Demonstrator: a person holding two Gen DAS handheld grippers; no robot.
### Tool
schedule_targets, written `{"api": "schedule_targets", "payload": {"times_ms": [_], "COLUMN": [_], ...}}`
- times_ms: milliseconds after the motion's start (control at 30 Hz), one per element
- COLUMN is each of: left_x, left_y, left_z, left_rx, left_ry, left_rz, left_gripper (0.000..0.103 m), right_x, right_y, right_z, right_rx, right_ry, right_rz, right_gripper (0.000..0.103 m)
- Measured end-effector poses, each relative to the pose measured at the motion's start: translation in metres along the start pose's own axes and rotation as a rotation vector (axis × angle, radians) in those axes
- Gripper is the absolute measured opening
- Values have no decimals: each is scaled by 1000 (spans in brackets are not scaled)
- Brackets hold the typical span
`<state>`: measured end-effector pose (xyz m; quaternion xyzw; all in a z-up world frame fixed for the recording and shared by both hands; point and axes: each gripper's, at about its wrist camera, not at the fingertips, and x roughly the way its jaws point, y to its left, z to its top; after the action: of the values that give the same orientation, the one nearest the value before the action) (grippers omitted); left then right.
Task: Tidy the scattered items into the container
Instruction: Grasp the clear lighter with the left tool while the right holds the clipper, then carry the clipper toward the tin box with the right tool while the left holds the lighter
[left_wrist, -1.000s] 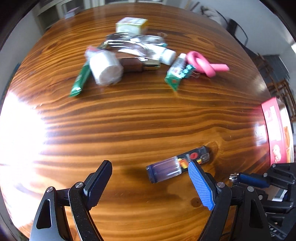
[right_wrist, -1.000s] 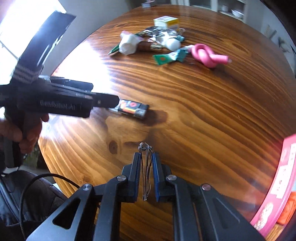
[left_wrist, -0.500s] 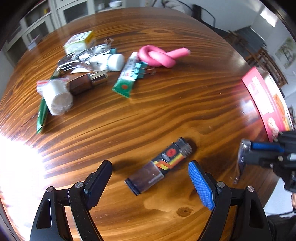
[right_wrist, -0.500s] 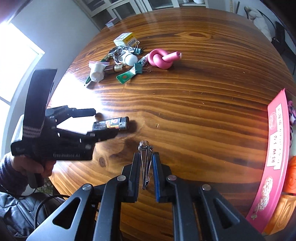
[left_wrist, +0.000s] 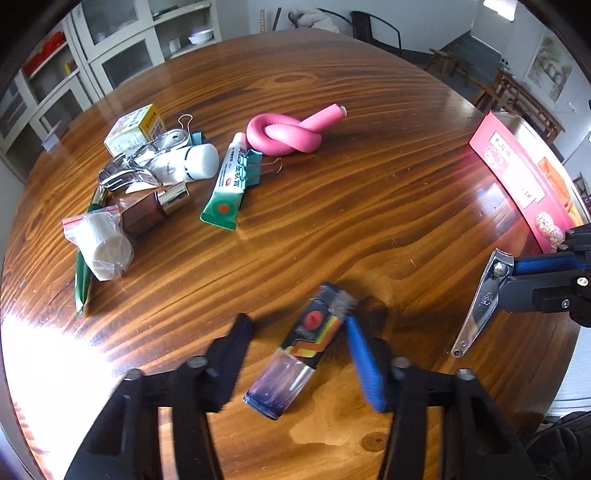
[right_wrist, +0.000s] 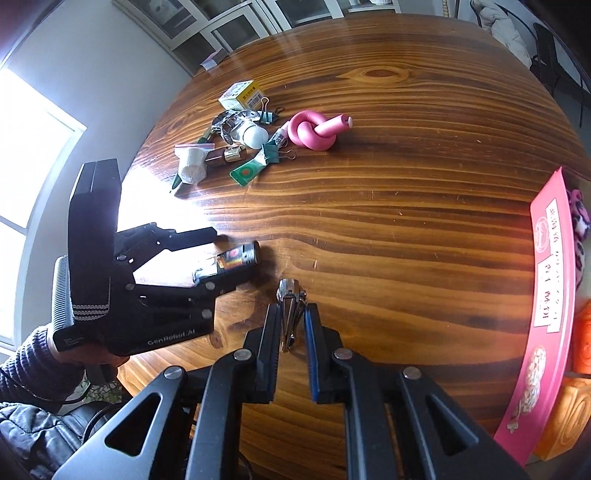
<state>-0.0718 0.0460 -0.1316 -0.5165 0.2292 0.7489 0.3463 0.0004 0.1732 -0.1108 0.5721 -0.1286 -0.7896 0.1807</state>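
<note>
The lighter (left_wrist: 308, 345) lies flat near the surface's (left_wrist: 369, 192) near edge, between the fingers of the left claw (left_wrist: 295, 360) — its jaws have just been closing around it, the blue pad touching, the black one just beside. Farther right, the right claw (right_wrist: 291, 341) is clamped on nail clippers (right_wrist: 290, 310). The pink container (left_wrist: 524, 177) stands at the right edge.
</note>
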Motion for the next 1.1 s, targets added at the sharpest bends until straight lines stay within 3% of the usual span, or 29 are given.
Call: {"api": "schedule_targets", "payload": {"times_ms": [133, 333, 433, 500, 600, 700, 767, 867, 1000, 1100], "left_x": [-4, -21, -23, -22, -23, -24, -27, -33, -41, -74], "left_y": [7, 10, 14, -12, -9, -5, -2, 5, 8, -25], "left_z": [4, 5, 8, -13, -16, -19, -20, -20, -29, -60], "left_rx": [-57, -117, -146, -157, -173, -186, -192, -203, -220, -225], "left_ry": [14, -17, -15, -12, -4, 3, 0, -11, -15, -16], "left_rz": [-11, -35, -42, -35, -30, -32, -31, -32, -36, -38], "left_gripper": [25, 25, 25, 25, 25, 25, 25, 25, 25, 25], "right_x": [-5, -15, -9, -1, 9, 18, 23, 29, 43, 55], "right_y": [-3, -7, -12, -17, -18, -15, -12, -7, 3, 14], "right_z": [0, 3, 3, 2, 1, 2, 5, 9, 14, 16], "right_rx": [18, 18, 31, 58, 73, 83, 84, 85, 55, 7], "right_ry": [-18, -50, -25, 6, 31, 44, 44, 45, 61, 66], "right_rz": [27, 29, -3, 7, 13, 4, -10, -48, -115, -190], "right_gripper": [10, 9, 9, 10, 11, 23, 39, 54, 54, 51]}}
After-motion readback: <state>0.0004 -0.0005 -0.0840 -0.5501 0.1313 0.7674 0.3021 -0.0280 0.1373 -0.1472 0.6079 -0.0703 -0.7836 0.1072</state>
